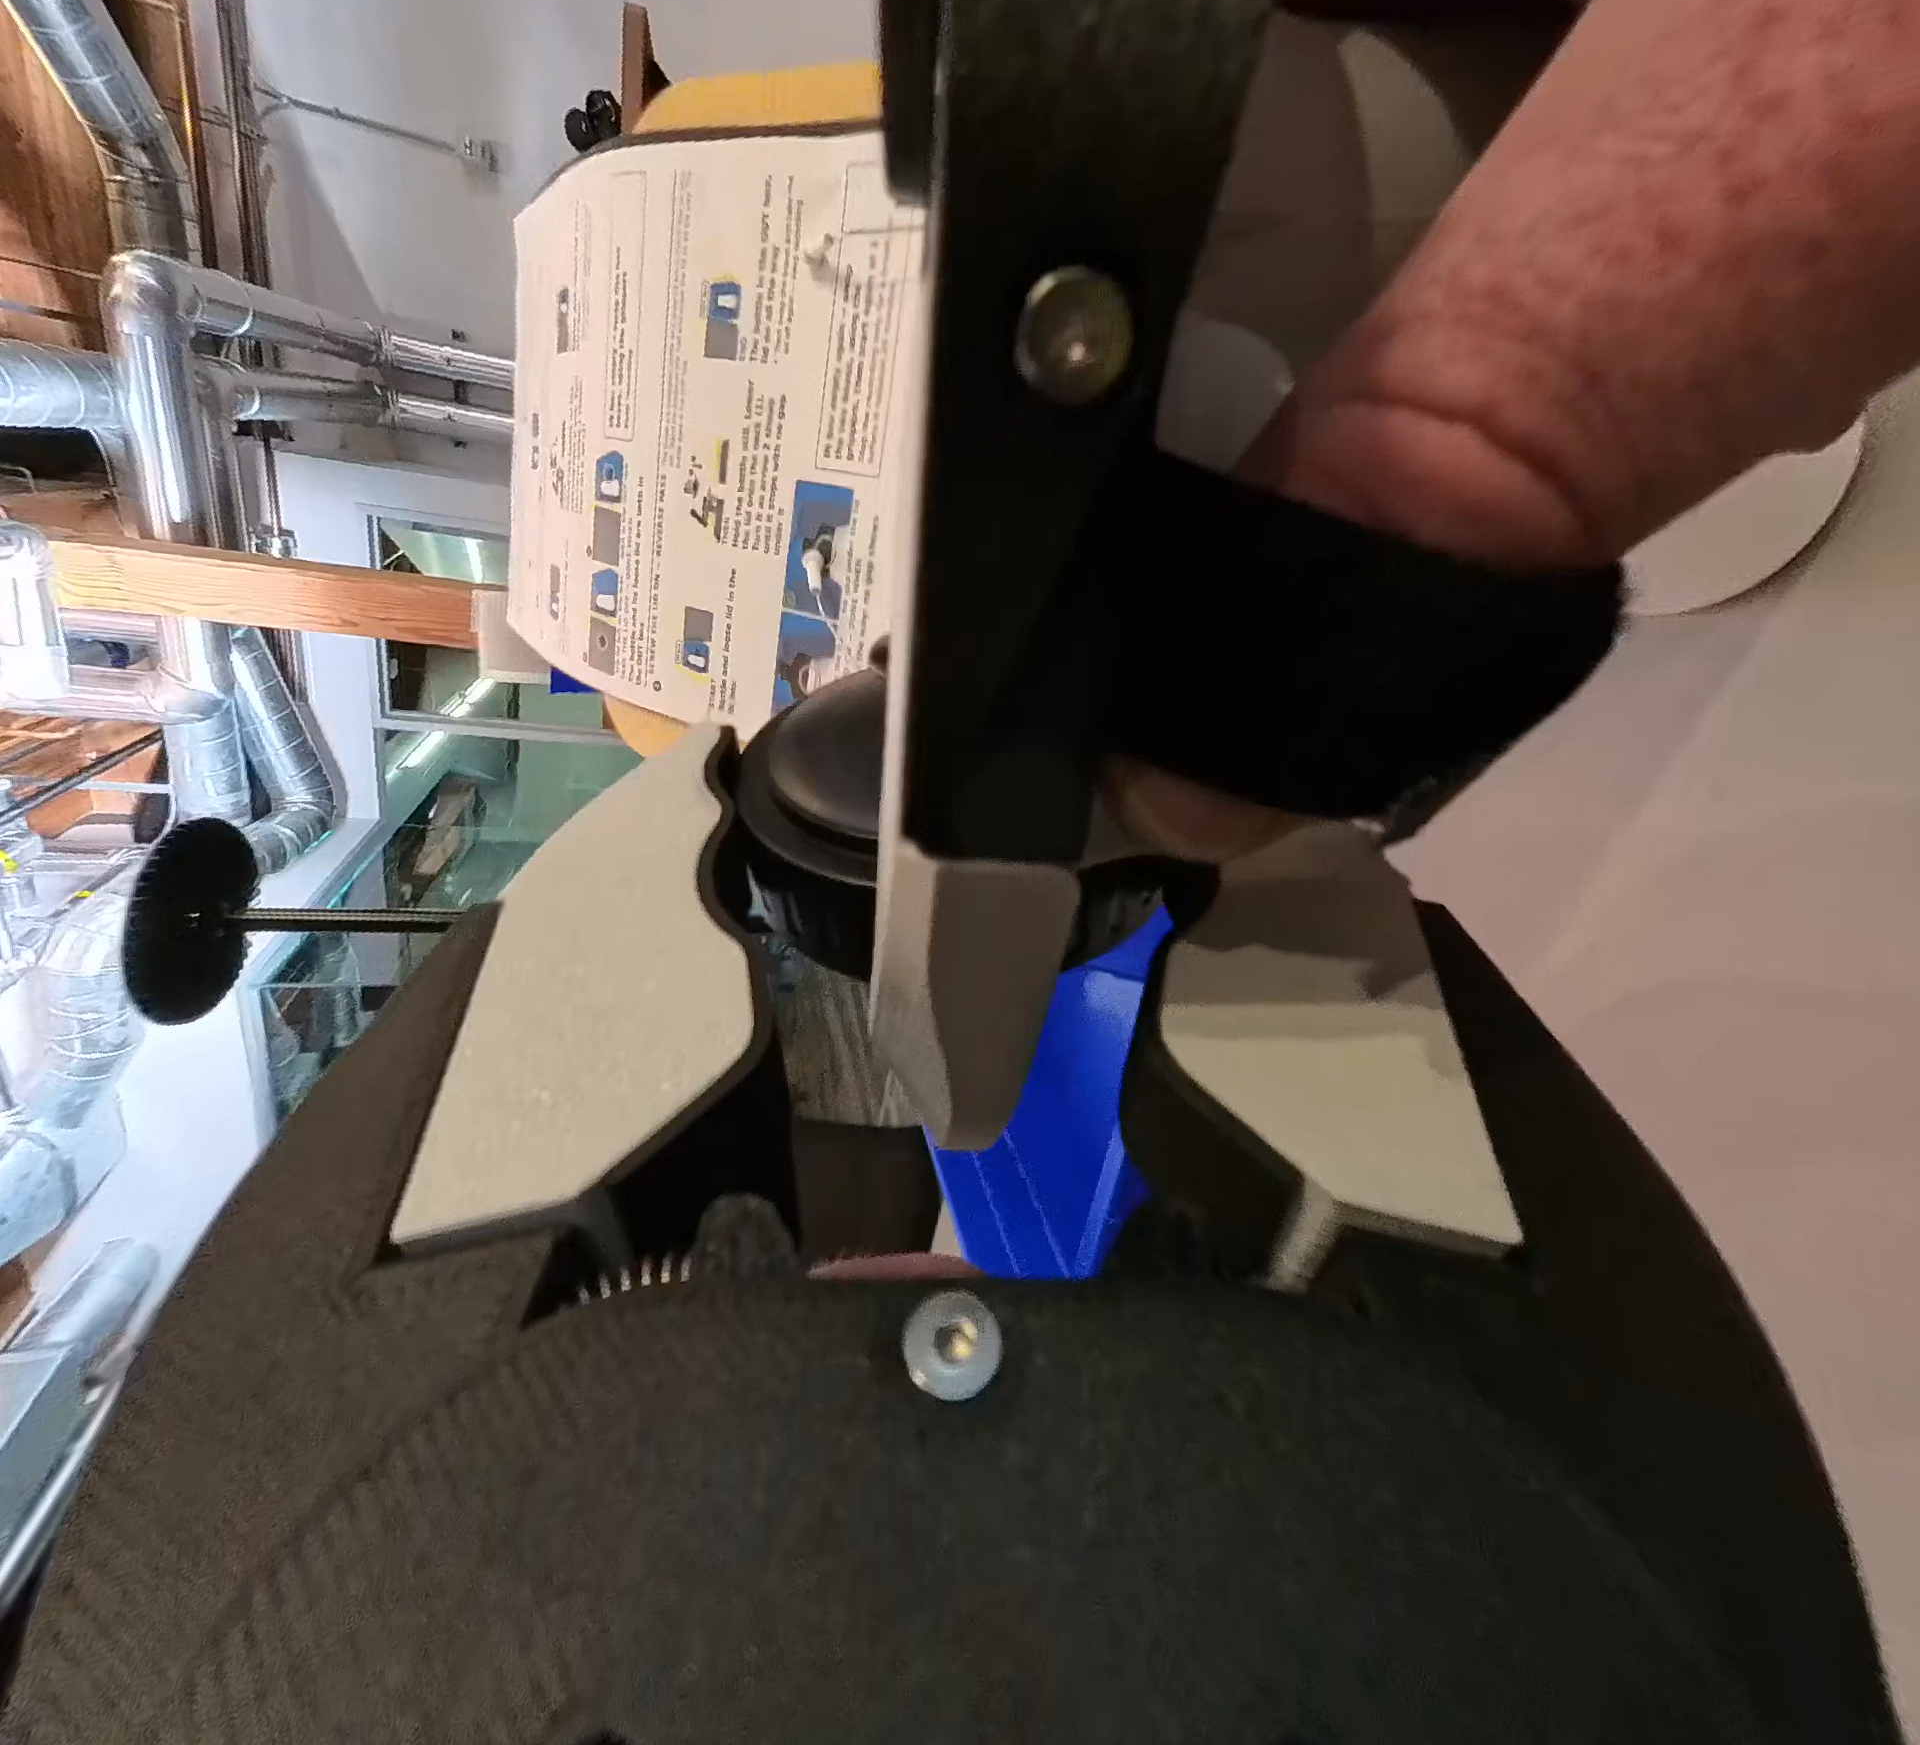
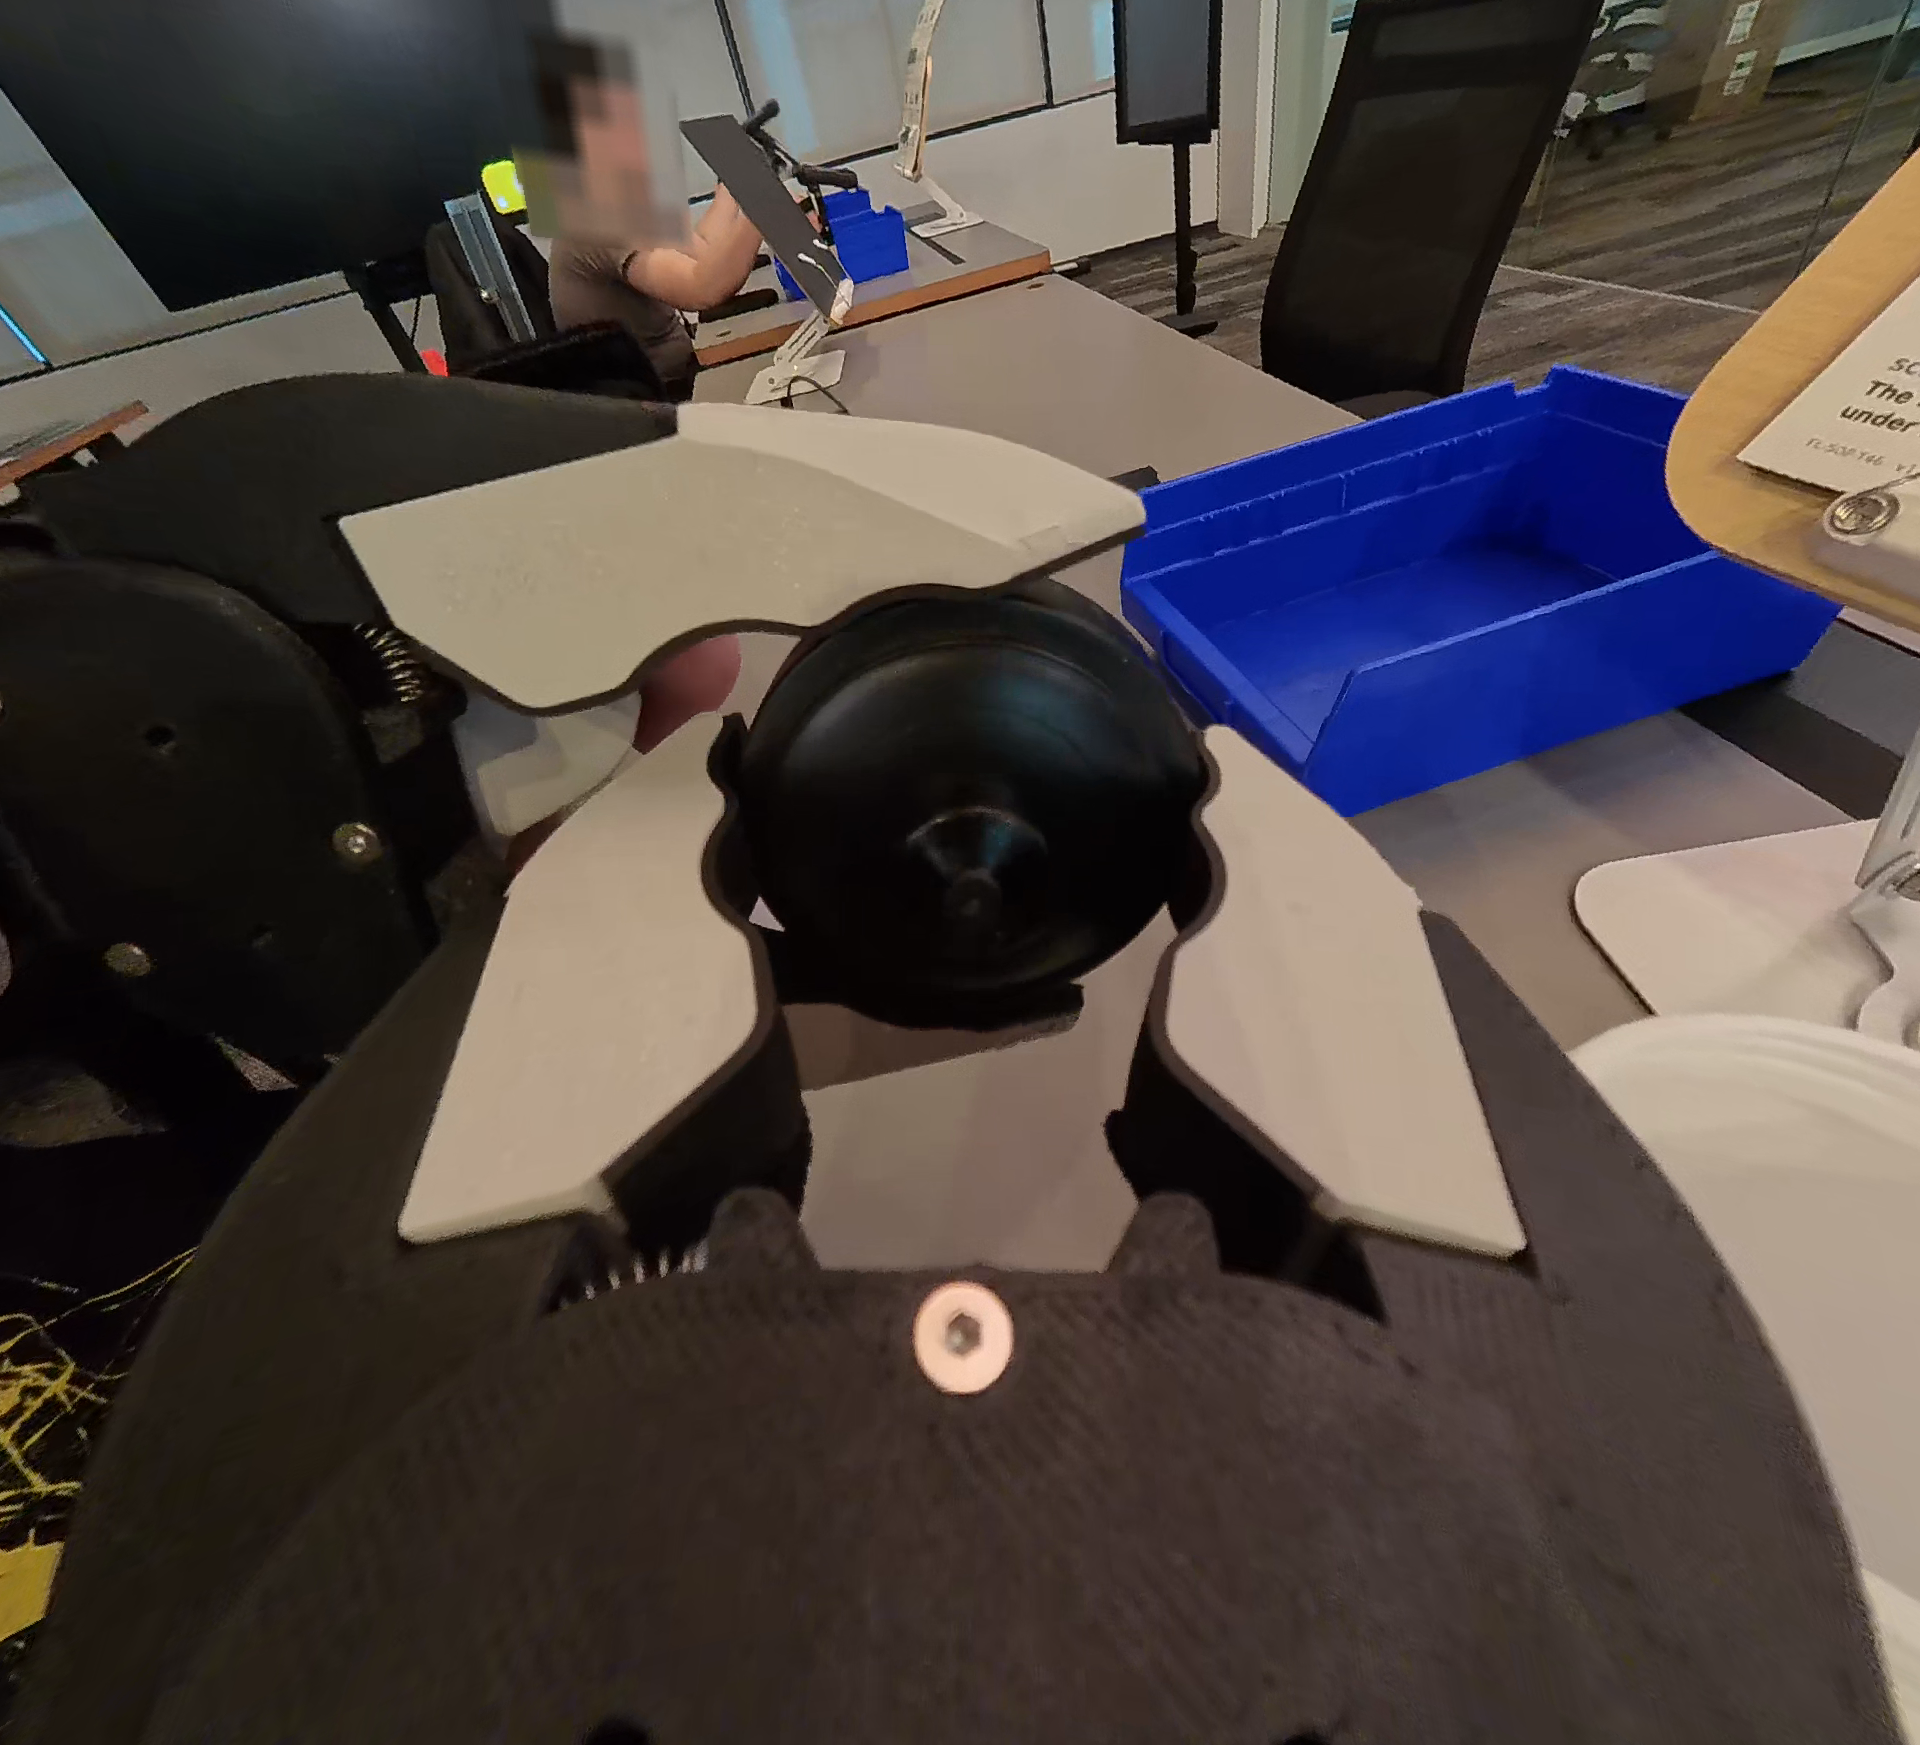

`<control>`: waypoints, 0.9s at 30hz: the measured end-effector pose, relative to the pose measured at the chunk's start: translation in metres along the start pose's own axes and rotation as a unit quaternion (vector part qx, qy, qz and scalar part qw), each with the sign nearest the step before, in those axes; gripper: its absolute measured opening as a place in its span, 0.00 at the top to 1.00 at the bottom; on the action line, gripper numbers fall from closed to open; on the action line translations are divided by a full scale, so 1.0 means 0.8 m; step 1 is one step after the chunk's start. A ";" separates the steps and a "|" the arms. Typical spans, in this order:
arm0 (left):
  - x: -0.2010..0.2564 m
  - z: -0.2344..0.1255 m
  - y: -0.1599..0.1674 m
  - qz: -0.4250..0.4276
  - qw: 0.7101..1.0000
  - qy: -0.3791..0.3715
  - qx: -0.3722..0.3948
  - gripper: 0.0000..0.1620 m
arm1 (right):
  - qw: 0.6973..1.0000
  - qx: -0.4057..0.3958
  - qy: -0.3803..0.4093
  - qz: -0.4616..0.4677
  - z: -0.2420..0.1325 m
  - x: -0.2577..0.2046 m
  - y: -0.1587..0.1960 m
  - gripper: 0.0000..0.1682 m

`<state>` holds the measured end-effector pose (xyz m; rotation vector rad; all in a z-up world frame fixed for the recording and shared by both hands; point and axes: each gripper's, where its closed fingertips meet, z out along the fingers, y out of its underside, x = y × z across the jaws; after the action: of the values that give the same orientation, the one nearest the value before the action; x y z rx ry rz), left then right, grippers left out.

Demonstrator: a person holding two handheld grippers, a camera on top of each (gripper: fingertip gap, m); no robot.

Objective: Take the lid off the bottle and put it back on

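Observation:
The black lid (image 2: 966, 822) fills the middle of the right wrist view, seen from its top with a small knob at its centre. My right gripper (image 2: 966, 760) is shut on the lid, one grey finger on each side. The left gripper's grey fingers (image 2: 727, 532) reach in from the left, just behind and under the lid; the bottle is hidden there. In the left wrist view the lid (image 1: 821, 822) sits between the tips of my left gripper (image 1: 966, 874), with a clear bottle body (image 1: 831, 1030) just below it. The right gripper's finger (image 1: 966, 989) and a hand cross in front.
A blue bin (image 2: 1455, 594) stands on the grey table to the right and also shows in the left wrist view (image 1: 1049, 1124). A clipboard with an instruction sheet (image 1: 707, 428) stands behind. A white stand base (image 2: 1714, 906) is at the right. A person (image 2: 623, 272) sits at a far desk.

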<state>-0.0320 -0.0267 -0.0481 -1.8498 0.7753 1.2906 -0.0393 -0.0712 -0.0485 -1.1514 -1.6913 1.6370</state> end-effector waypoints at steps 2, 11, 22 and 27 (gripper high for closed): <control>-0.004 -0.005 -0.004 -0.019 1.000 0.004 0.014 0.50 | 1.000 0.000 0.002 -0.007 -0.004 0.000 -0.003 0.53; -0.022 -0.013 -0.006 -0.214 0.968 0.075 0.104 0.34 | 0.999 0.007 0.020 -0.035 -0.052 0.022 -0.023 0.53; 0.037 0.035 0.001 -0.365 0.894 0.221 0.141 0.20 | 0.997 0.056 0.041 -0.024 -0.137 0.058 -0.050 0.53; 0.059 0.060 -0.021 -0.396 0.863 0.269 0.162 0.16 | 0.997 0.072 0.035 -0.011 -0.152 0.068 -0.055 0.53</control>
<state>-0.0275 0.0198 -0.0997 -1.9320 0.3683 0.1050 0.0251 0.0434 0.0010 -1.1021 -1.5123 1.6562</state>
